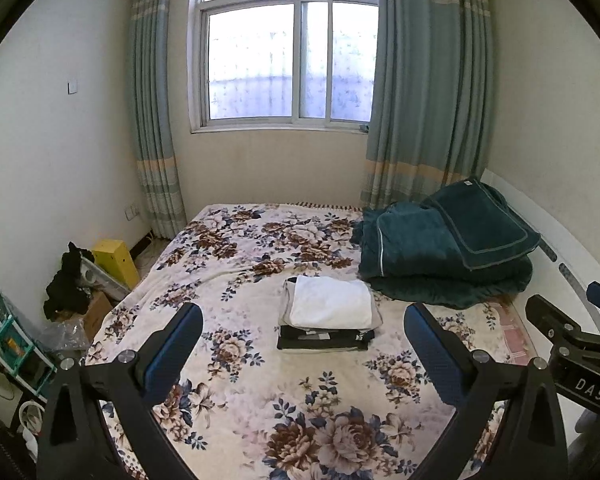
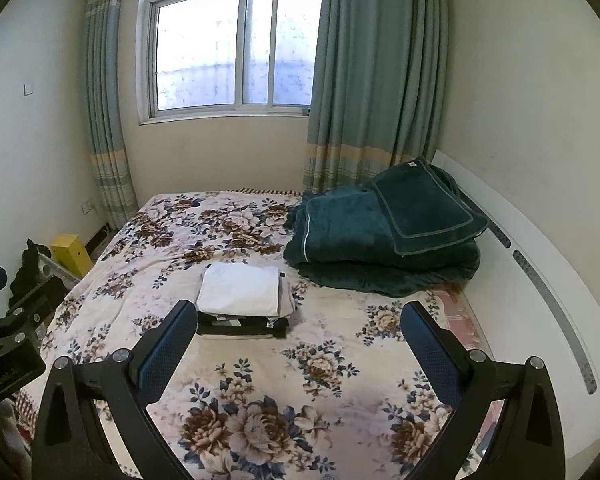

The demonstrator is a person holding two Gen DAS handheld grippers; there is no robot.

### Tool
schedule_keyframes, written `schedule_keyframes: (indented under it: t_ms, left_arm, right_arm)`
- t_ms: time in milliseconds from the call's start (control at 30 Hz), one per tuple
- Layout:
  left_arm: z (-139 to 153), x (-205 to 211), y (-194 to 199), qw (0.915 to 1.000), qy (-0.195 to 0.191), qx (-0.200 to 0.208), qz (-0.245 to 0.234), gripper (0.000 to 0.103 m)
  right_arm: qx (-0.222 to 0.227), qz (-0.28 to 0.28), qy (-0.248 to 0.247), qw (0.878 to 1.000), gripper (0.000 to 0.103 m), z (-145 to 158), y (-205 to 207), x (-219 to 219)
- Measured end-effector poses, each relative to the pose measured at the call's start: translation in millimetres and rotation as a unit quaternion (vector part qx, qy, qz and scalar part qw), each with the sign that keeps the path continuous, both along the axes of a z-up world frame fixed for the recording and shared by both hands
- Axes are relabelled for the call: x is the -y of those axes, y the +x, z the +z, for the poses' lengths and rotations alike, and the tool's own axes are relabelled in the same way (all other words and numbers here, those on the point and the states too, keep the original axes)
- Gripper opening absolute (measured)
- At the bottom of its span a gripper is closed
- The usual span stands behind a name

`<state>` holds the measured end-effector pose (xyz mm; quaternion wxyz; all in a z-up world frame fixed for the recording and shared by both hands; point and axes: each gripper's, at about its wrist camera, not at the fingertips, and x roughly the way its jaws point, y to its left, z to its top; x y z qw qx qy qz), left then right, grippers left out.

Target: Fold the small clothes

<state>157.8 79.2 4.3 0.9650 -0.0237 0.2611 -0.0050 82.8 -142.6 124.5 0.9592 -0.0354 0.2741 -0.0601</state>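
A stack of folded clothes (image 1: 328, 316) lies in the middle of the bed with the floral sheet (image 1: 260, 384). A white piece is on top, grey under it, black at the bottom. The stack also shows in the right wrist view (image 2: 242, 294). My left gripper (image 1: 304, 320) is open and empty, held above the near part of the bed, short of the stack. My right gripper (image 2: 300, 316) is open and empty, to the right of the left one, with the stack just beyond its left finger (image 2: 168, 344). The right gripper's body shows in the left view (image 1: 572, 344).
A folded dark green quilt with a pillow (image 1: 448, 252) sits at the bed's far right by the white headboard (image 2: 540, 280). A yellow box (image 1: 116, 262), black cloth and boxes stand on the floor left of the bed. Window and curtains are behind.
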Motion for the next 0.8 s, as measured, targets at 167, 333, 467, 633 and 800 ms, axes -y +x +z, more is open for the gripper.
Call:
schedule_keyframes:
  t_ms: [167, 333, 467, 633, 800]
  left_arm:
    - [1.4, 0.8, -2.3, 1.0, 0.0, 0.0, 0.0, 0.103]
    - [4.4, 1.6, -2.0, 1.0, 0.0, 0.002, -0.003, 0.103]
    - [9.8, 1.8, -1.7, 1.0, -0.002, 0.004, -0.004, 0.103]
    - [9.9, 1.9, -2.3, 1.0, -0.005, 0.002, -0.001, 0.103]
    - [9.3, 1.7, -2.7, 1.0, -0.005, 0.003, -0.002, 0.103]
  right_arm:
    - [-0.002, 0.002, -0.001, 1.0, 0.103, 0.8, 1.0, -0.4]
    - [-0.002, 0.003, 0.001, 1.0, 0.103, 1.3, 0.3, -0.8]
    - [-0.001, 0.004, 0.004, 1.0, 0.103, 2.8, -1.8, -2.0]
    - [-0.001, 0.007, 0.006, 1.0, 0.103, 4.4, -3.9, -2.9]
    - [-0.002, 0.009, 0.007, 1.0, 0.103, 5.6, -3.5, -3.2]
